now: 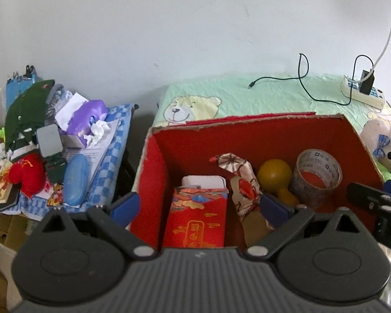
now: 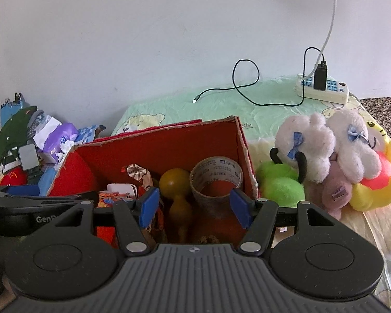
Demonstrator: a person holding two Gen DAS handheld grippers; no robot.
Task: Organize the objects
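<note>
Pale wall behind, and below it a bed under a mint-green sheet (image 2: 221,99) printed with cartoon bears. On that sheet sits a red cardboard box (image 1: 156,161), open at the top. Inside it, from left to right, stand a red patterned packet (image 1: 196,219) with a white card behind it, a folded paper fan (image 1: 243,182), a yellow gourd-shaped toy (image 1: 273,174) and a roll of clear tape (image 1: 316,177) tipped on its side — the tape touching the gourd.

Both grippers hang over the near edge of the box. The left gripper (image 1: 199,206) has its blue pads spread wide, nothing between them, framing the packet and fan below. The right gripper (image 2: 194,206) is likewise spread and empty, its pads bracketing the gourd and the tape roll.

Just right of the box lies a heap of plush toys (image 2: 325,156) — white, green, pink and yellow. At the far end of the bed a white power strip (image 2: 323,90) holds a black charger whose thin cable loops across the sheet. Off to the left a cluttered pile (image 1: 65,143) rests on blue checked cloth: a purple tissue pack, a blue glasses case, a red soft toy.
</note>
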